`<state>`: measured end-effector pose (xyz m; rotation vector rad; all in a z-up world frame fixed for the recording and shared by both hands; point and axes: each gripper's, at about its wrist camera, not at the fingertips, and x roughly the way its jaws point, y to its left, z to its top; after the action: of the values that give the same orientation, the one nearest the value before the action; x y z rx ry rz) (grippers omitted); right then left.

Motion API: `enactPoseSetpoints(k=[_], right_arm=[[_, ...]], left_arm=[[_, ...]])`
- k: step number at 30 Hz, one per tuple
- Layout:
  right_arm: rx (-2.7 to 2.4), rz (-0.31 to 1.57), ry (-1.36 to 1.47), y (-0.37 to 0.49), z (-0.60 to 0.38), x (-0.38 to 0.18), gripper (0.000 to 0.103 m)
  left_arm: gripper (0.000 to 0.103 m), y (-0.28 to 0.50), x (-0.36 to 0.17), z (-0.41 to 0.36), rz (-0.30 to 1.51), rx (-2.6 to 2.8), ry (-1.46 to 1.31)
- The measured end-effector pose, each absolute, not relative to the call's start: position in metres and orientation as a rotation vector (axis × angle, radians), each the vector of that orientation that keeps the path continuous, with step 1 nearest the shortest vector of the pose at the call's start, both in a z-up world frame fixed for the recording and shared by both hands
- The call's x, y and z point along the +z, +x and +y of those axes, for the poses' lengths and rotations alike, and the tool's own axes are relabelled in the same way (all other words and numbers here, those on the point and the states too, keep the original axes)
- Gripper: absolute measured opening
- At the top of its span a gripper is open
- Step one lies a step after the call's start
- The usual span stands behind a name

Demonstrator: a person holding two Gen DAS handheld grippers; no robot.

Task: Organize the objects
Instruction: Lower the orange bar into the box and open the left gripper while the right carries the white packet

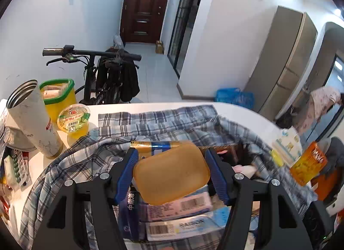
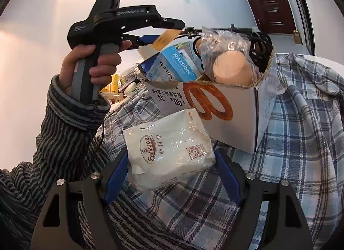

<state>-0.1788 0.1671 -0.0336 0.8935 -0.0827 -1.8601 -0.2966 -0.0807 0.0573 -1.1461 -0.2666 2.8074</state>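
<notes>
A bar of soap (image 1: 171,173) is pinched by the left gripper (image 1: 171,174) above the full cardboard box (image 2: 234,108), while a white packet (image 2: 169,149) is clamped in the right gripper (image 2: 172,168).

Amber soap bar (image 1: 171,173) above box (image 2: 232,119); white packet (image 2: 169,149) beside box.

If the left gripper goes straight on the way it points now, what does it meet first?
Probably the packets in the cardboard box: the left gripper, shut on the amber soap bar, points down at the RAISON pack. Depth is unclear.
</notes>
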Motion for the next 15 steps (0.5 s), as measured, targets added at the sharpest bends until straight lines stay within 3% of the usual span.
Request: enactPoseSetpoints(k=[6, 7, 9, 15], right_arm=[[-1.868, -0.071, 0.911, -0.180, 0.165, -0.036, 0.077], [-1.869, -0.065, 0.920, -0.180, 0.164, -0.037, 0.077], [-1.867, -0.058, 0.925, -0.181, 0.163, -0.039, 0.077], [-1.873, -0.027, 0.895, -0.175, 0.162, -0.036, 0.077]], left_arm=[[0.069, -0.302, 0.052, -0.074, -0.263, 2.757, -1.101], [0.073, -0.303, 0.050, -0.074, -0.257, 2.756, -1.110], [0.091, -0.303, 0.049, -0.074, -0.255, 2.763, -1.103], [0.091, -0.292, 0.066, -0.083, -0.267, 2.784, -1.041]])
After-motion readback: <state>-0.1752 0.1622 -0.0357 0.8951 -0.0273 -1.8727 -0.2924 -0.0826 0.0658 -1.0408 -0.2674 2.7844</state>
